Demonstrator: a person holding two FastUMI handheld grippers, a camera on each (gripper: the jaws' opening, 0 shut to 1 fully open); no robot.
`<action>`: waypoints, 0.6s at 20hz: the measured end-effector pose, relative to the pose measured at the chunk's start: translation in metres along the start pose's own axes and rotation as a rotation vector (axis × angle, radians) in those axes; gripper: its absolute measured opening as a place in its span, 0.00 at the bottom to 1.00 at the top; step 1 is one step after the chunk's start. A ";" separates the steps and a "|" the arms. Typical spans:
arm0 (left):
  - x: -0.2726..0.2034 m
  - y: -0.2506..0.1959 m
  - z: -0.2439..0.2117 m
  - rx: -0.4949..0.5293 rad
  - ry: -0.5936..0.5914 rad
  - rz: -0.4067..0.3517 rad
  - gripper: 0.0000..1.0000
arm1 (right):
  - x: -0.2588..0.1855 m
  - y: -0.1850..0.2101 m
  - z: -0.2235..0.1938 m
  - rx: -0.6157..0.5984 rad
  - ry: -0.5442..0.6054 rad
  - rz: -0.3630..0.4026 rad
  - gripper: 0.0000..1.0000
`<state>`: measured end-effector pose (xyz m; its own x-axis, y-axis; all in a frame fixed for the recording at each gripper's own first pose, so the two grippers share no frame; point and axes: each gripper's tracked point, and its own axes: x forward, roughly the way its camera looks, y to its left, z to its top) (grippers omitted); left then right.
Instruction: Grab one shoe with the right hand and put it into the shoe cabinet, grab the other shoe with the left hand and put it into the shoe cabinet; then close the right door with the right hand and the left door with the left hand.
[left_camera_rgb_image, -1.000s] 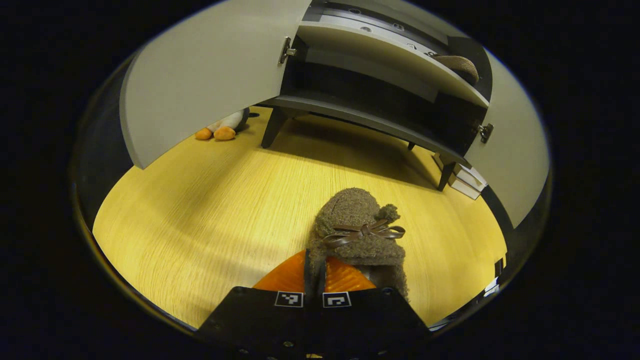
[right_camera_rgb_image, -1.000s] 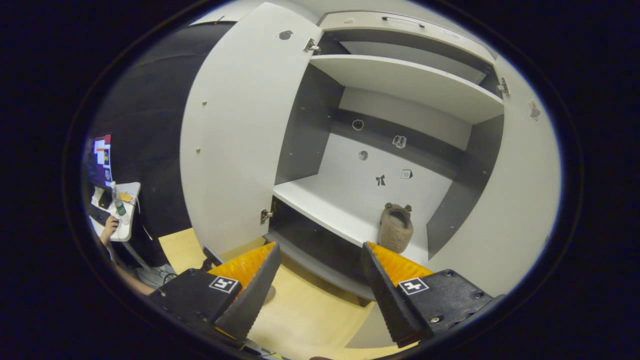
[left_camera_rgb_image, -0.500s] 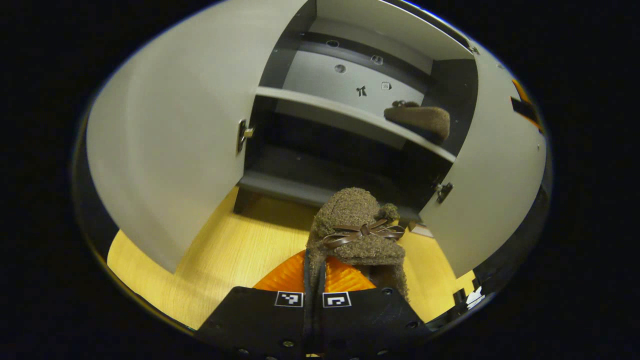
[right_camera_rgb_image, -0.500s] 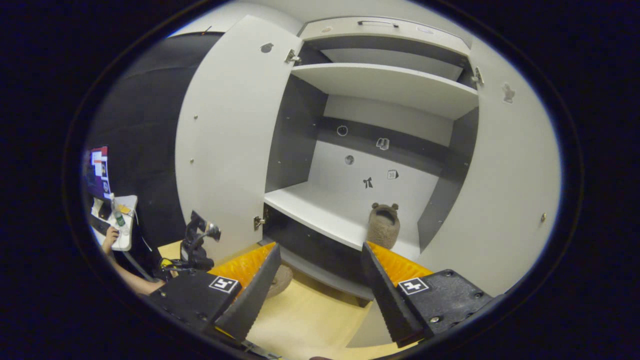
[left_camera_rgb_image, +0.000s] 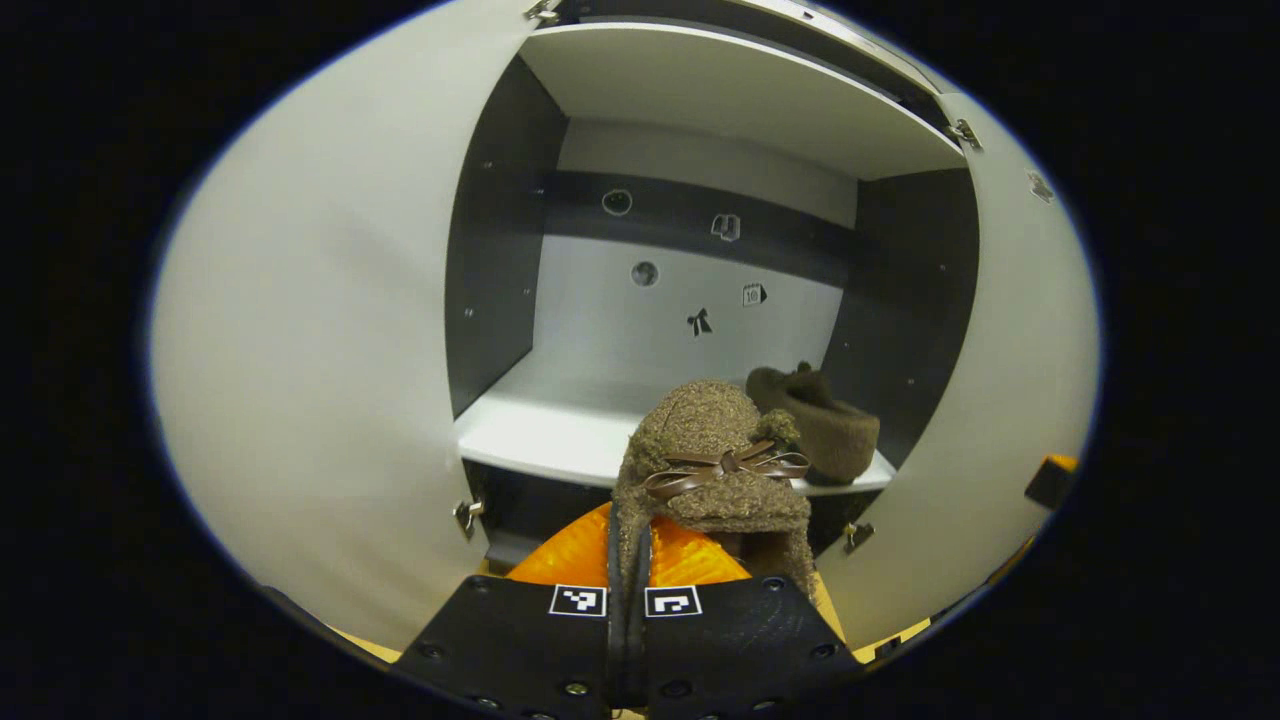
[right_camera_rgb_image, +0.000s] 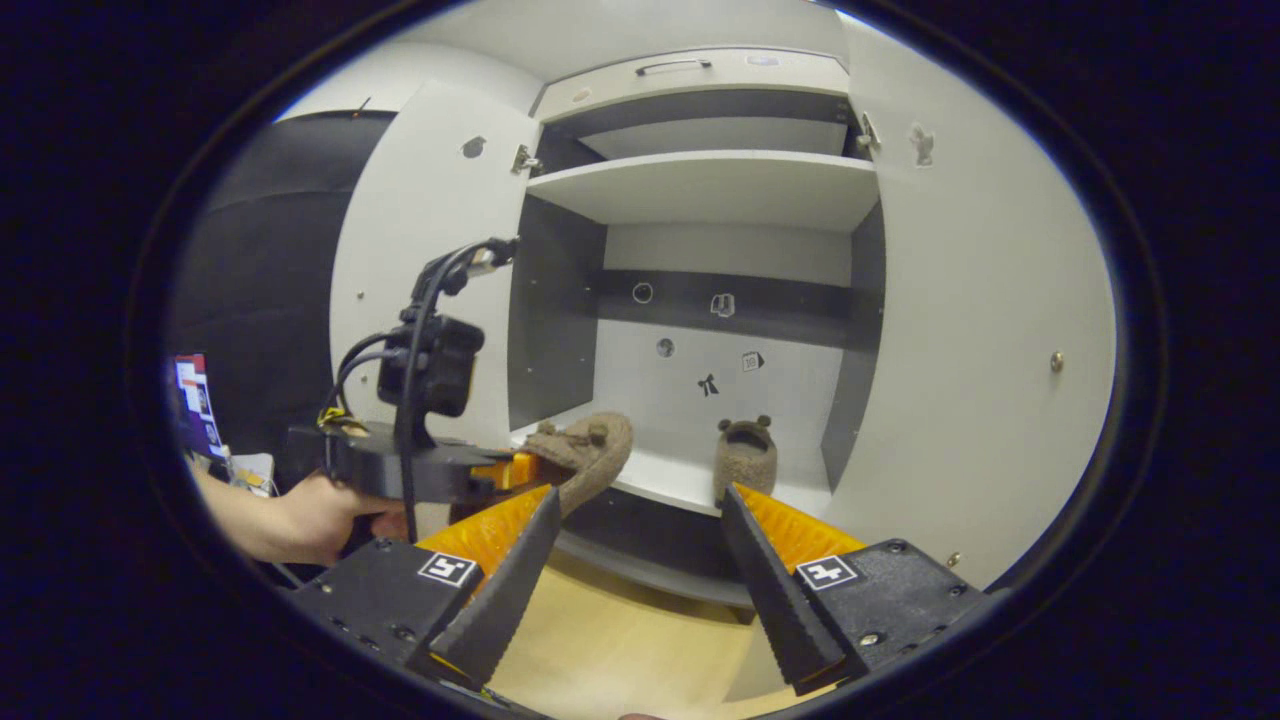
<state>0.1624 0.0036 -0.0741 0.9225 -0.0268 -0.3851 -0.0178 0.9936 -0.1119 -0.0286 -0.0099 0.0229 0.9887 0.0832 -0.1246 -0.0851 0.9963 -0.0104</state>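
A brown fuzzy shoe with a bow (left_camera_rgb_image: 715, 470) hangs in front of the open shoe cabinet, and my left gripper (left_camera_rgb_image: 630, 555) is shut on its heel edge. In the right gripper view that shoe (right_camera_rgb_image: 590, 455) is level with the front edge of the white middle shelf (right_camera_rgb_image: 660, 470), with the left gripper (right_camera_rgb_image: 505, 470) and a hand (right_camera_rgb_image: 300, 515) behind it. The other brown shoe (left_camera_rgb_image: 820, 430) stands at the right end of that shelf (left_camera_rgb_image: 540, 440), also visible as the shoe (right_camera_rgb_image: 745, 460). My right gripper (right_camera_rgb_image: 640, 495) is open and holds nothing, back from the cabinet.
Both grey doors stand wide open: the left door (left_camera_rgb_image: 300, 400) and the right door (left_camera_rgb_image: 1000, 400), the latter close at my right as the door (right_camera_rgb_image: 980, 350). An upper shelf (right_camera_rgb_image: 700, 185) sits above. Yellow wood floor (right_camera_rgb_image: 620, 650) lies below the cabinet.
My left gripper has lifted the shoe from near the floor up to the middle shelf's height and closer to the cabinet. The right gripper has drawn back a little, still open.
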 end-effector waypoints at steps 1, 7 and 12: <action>0.012 -0.002 0.011 0.003 0.006 0.006 0.00 | 0.000 0.000 0.000 0.026 -0.004 0.005 1.00; 0.107 0.022 0.045 0.077 0.044 0.075 0.00 | 0.007 -0.022 0.004 0.127 -0.023 -0.026 1.00; 0.134 0.025 0.021 0.016 0.166 0.074 0.00 | 0.009 -0.038 0.010 0.122 -0.038 -0.057 1.00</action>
<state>0.2937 0.0276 -0.1093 0.8427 0.0298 -0.5376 -0.0757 0.9951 -0.0635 -0.0152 -0.0468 0.0324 0.9957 0.0248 -0.0896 -0.0153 0.9943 0.1051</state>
